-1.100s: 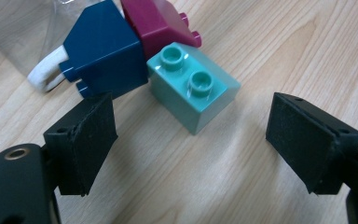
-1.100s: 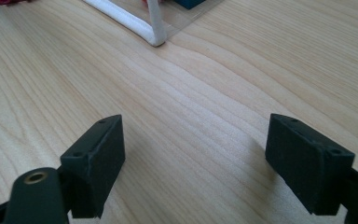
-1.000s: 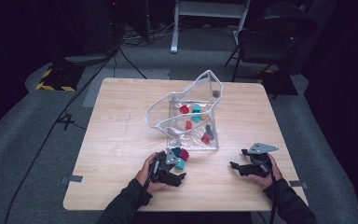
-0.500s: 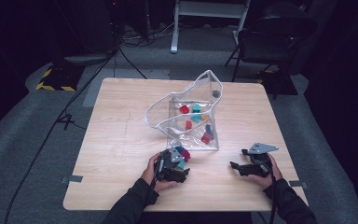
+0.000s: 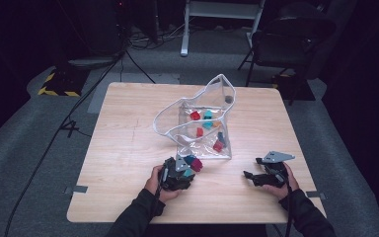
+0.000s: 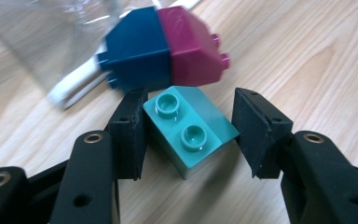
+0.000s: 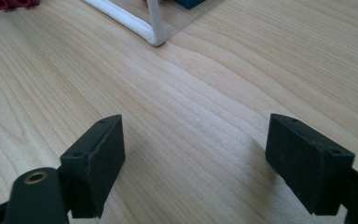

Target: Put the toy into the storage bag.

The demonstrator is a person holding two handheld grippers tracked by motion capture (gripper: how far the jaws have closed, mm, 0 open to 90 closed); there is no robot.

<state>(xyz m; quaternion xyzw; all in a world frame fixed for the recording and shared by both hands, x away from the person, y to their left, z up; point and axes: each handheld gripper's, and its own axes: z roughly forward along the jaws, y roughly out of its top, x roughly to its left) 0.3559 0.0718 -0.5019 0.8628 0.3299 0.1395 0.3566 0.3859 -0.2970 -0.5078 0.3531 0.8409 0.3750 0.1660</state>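
A teal two-stud brick (image 6: 189, 133) lies on the wooden table (image 5: 128, 148) between the jaws of my left gripper (image 6: 191, 95). The jaws have just been closing on it: the left pad (image 6: 130, 126) is at its side and a thin gap stays at the right pad (image 6: 256, 128). Just beyond it a dark blue brick (image 6: 137, 46) and a magenta brick (image 6: 191, 46) lie side by side against the clear bag (image 5: 202, 113). In the high view my left gripper (image 5: 182, 173) is at the bag's near corner. My right gripper (image 5: 251, 168) (image 7: 196, 135) rests open over bare wood, to the right.
The clear bag has a white rim (image 7: 126, 21) and holds several red, teal and orange bricks (image 5: 207, 123). A dark chair (image 5: 286, 39) and cables stand on the floor beyond the table. A person's forearms come in over the near table edge.
The left hand has shifted a little toward the bag's near corner, and its gripper now has the teal brick between its jaws. The right hand has stayed put.
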